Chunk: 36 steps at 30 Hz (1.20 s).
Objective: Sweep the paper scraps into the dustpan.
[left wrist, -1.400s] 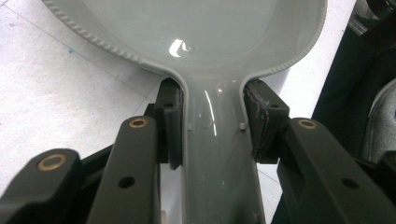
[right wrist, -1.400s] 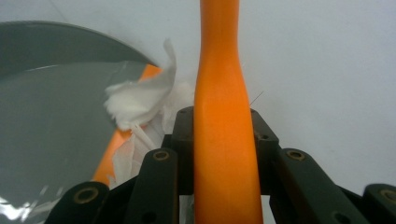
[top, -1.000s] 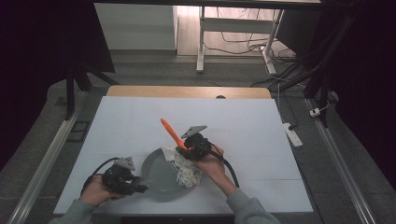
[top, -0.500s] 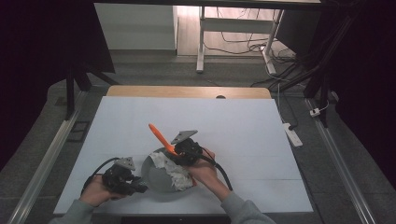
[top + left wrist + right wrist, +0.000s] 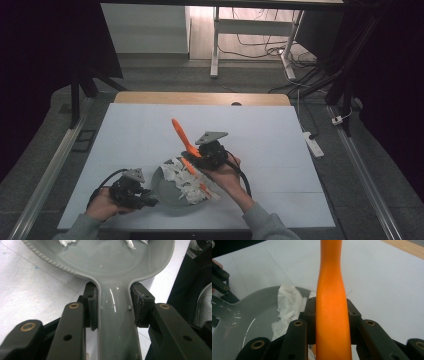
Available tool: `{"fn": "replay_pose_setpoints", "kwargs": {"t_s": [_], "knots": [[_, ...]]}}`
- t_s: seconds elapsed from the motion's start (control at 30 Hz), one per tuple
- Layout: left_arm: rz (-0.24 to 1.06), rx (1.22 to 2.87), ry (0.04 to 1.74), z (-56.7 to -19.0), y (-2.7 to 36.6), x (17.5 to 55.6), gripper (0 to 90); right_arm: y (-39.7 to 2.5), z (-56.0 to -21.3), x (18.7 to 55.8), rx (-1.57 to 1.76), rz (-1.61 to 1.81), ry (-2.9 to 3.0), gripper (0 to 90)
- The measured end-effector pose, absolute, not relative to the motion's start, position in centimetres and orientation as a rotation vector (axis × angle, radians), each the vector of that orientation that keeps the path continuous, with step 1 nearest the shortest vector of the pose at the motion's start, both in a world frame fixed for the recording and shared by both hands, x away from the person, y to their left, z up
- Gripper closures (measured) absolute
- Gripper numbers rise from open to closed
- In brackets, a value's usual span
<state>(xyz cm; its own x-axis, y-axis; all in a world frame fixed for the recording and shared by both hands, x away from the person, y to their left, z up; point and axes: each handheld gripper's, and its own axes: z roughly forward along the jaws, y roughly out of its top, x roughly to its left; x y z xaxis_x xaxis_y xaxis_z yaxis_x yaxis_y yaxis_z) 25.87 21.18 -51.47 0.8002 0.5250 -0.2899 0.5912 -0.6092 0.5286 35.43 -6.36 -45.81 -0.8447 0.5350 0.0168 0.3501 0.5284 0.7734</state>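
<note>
A grey pan (image 5: 164, 194) lies near the table's front edge, with my left gripper (image 5: 146, 200) shut on its handle (image 5: 115, 315) from the left. White paper scraps (image 5: 186, 181) are heaped in the pan's right half. My right gripper (image 5: 201, 159) hovers over the pan's far right rim, shut on an orange utensil. The utensil's handle (image 5: 180, 132) points up and away, while its lower end reaches down into the scraps. In the right gripper view the orange handle (image 5: 333, 302) runs between the jaws, with the pan (image 5: 249, 315) and paper (image 5: 287, 305) to the left.
The white table top (image 5: 260, 135) stretches bare beyond and to the right of the pan. A wooden strip (image 5: 200, 98) borders its far edge. A white power strip (image 5: 311, 143) lies off the right side.
My right gripper swept the orange utensil left across the pan, then came back right. The paper scraps shifted with it. The left gripper and pan stayed put.
</note>
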Motion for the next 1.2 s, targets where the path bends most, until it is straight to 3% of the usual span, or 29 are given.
{"fn": "replay_pose_setpoints", "kwargs": {"t_s": [0.33, 0.77, 1.2], "knots": [[-0.139, 2.363, 0.815, -51.4, 21.3, 25.7, 61.2, -9.8, -44.8, 36.0, 0.868, 1.230, 2.461, 70.3], [-0.142, 2.361, 0.813, -51.5, 21.5, 25.1, 61.2, -14.6, -46.6, 35.0, 1.063, 1.116, 2.422, 70.3], [-0.146, 2.366, 0.808, -51.4, 21.3, 24.7, 61.2, -15.9, -47.7, 35.4, 1.102, 1.004, 2.404, 70.3]]}}
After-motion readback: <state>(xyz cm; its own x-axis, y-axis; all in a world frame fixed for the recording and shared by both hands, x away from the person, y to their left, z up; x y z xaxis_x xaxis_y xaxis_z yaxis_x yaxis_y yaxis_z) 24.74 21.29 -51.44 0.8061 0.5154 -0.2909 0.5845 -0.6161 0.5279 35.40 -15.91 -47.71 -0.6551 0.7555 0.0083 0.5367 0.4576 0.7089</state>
